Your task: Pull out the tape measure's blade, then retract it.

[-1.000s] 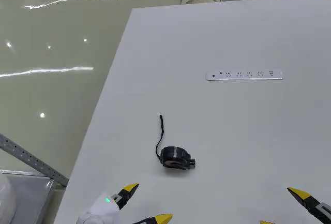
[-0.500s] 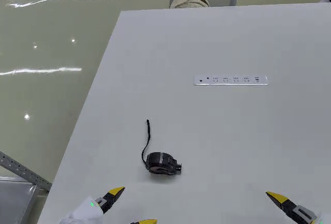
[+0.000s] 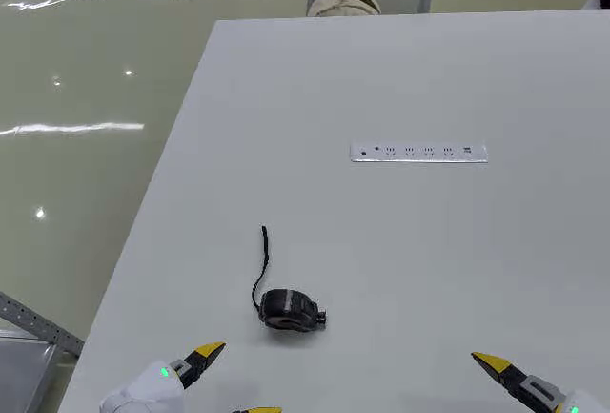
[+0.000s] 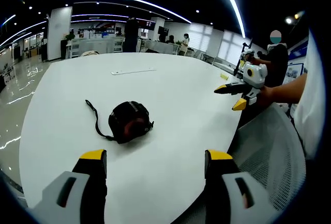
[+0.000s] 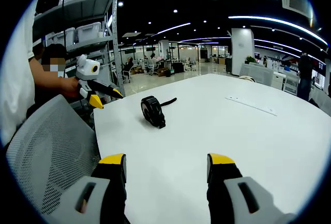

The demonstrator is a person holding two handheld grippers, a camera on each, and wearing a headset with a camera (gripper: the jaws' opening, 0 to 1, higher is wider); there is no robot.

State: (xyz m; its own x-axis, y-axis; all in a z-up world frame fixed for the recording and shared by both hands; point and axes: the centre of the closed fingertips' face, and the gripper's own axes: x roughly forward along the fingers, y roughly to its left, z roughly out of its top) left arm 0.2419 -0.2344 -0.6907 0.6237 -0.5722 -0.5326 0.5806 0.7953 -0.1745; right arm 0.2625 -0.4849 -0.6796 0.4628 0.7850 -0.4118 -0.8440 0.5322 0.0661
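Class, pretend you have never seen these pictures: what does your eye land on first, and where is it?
The small black round tape measure with its black wrist strap stands out, alone near the person's side of the broad white table. Next come the yellow-tipped left tool and right tool, both open, short of it on either side. A long white power strip lies farther back.

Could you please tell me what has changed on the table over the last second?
Nothing on the table visibly moved; the headset camera shifted. The tape measure lies in the same place relative to the power strip, blade not pulled out. The left gripper and right gripper remain open, short of it, holding nothing.
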